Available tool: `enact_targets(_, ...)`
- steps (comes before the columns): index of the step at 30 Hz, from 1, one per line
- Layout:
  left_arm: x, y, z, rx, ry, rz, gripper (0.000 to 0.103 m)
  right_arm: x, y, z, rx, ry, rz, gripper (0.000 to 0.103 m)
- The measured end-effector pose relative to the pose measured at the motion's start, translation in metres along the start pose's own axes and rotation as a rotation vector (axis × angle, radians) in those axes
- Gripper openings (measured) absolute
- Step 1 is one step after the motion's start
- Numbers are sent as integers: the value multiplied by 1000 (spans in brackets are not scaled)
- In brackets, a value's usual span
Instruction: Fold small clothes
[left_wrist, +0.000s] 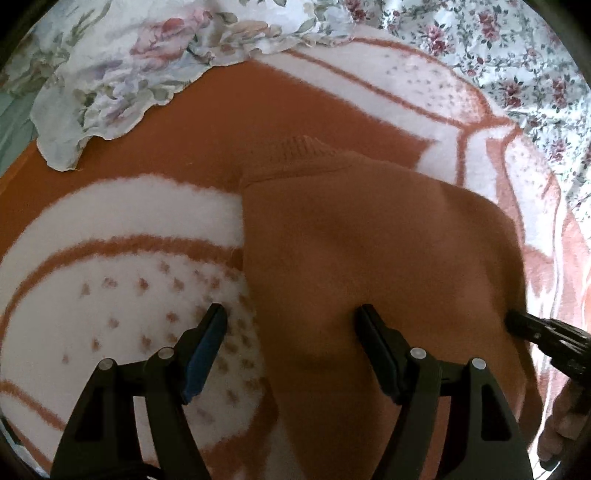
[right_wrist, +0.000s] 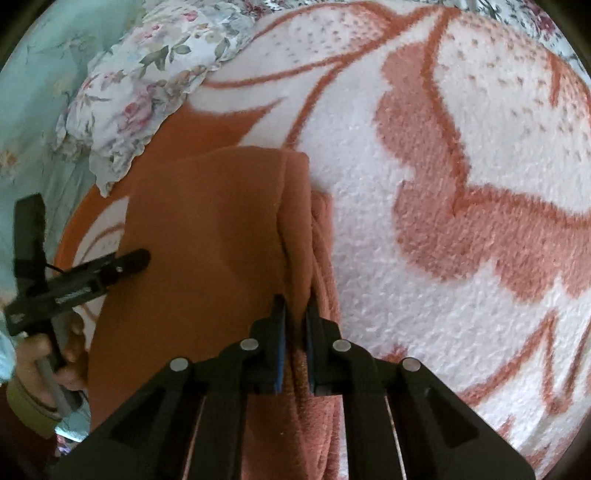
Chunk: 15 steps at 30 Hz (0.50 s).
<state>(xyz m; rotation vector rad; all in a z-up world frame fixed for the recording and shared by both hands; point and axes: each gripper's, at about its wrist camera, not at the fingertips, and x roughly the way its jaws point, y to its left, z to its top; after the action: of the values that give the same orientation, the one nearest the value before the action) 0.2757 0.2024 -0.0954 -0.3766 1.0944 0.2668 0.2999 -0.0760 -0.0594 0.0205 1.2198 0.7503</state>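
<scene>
An orange knit garment lies flat on a white and orange blanket, its ribbed hem at the far end. My left gripper is open just above the garment's left edge, one finger over the blanket and one over the cloth. In the right wrist view the garment fills the lower left, and my right gripper is shut on a fold of its right edge. The left gripper shows over the garment's left side, and the right gripper's tip pokes in by its right edge.
A floral frilled pillow lies at the far left on the blanket, and a small-flowered sheet lies at the far right. Pale green bedding runs along the left. A person's hand grips the left tool's handle.
</scene>
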Motion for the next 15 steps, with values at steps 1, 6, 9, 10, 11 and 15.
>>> enact_targets(1, -1, -2, 0, 9, 1, 10, 74, -2, 0, -1, 2, -1, -2, 11)
enact_targets(6, -41, -7, -24, 62, -5, -10, 66, -39, 1, -14, 20, -16, 43, 20)
enact_targets(9, -75, -4, -64, 87, -5, -61, 66, -69, 1, -35, 16, -35, 85, 46)
enact_targets(10, -84, -4, -79, 100, -1, -71, 66, -78, 1, -46, 15, -34, 96, 51)
enact_targets(11, -93, -4, -95, 112, 8, -77, 66, -84, 2, -56, 14, -28, 106, 51)
enact_targets(15, -115, -8, -148, 139, 47, -121, 66, -90, 4, -93, 25, 29, 127, 51)
